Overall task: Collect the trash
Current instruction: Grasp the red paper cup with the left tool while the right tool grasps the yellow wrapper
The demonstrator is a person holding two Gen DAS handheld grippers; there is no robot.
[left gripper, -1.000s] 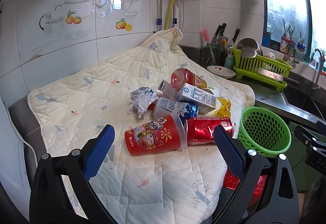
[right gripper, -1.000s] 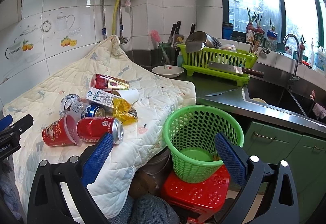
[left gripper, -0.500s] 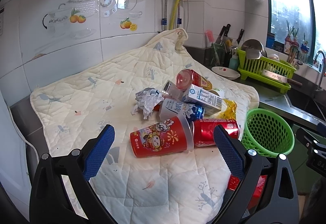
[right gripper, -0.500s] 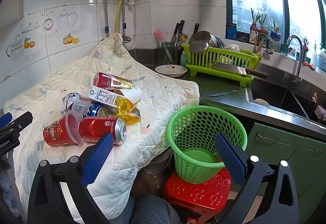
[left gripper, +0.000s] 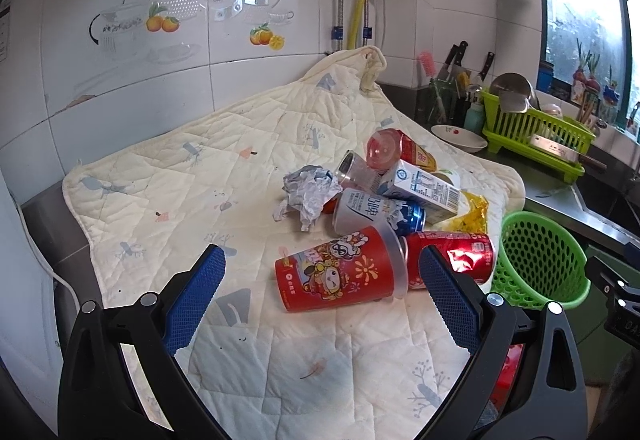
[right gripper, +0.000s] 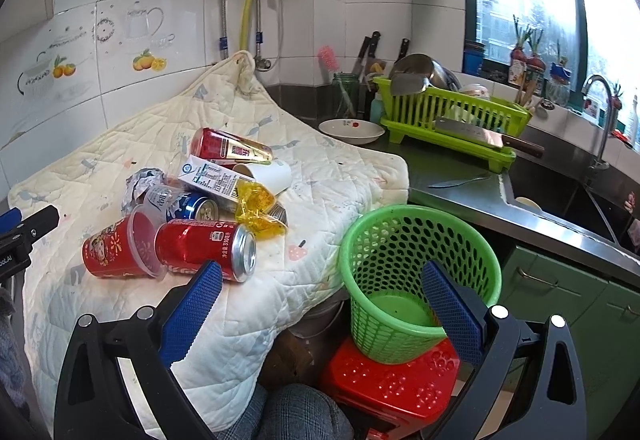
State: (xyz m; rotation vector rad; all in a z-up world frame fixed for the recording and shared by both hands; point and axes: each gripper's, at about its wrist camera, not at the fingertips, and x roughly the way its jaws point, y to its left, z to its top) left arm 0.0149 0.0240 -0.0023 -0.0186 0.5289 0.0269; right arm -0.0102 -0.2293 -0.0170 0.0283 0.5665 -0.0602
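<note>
A pile of trash lies on a quilted cream cloth [left gripper: 168,183]: a red printed cup [left gripper: 336,274] on its side, a red cola can [left gripper: 452,254], a blue and white can [left gripper: 376,211], crumpled paper [left gripper: 306,191], a milk carton [left gripper: 424,187], a yellow wrapper [left gripper: 472,211]. My left gripper [left gripper: 322,304] is open and empty, just short of the red cup. My right gripper [right gripper: 320,312] is open and empty, above the cloth's edge, beside the green mesh basket [right gripper: 416,260]. The red cup [right gripper: 116,248] and cola can [right gripper: 204,246] also show there.
The green basket [left gripper: 536,260] stands on a red stool [right gripper: 392,380] below the counter edge. A white bowl [right gripper: 352,129], a green dish rack [right gripper: 452,115] with a cleaver, and a sink [right gripper: 560,191] lie to the right. Tiled wall stands behind.
Both grippers have drifted slightly to the left and closer to the pile. The trash has not moved. Both stay open.
</note>
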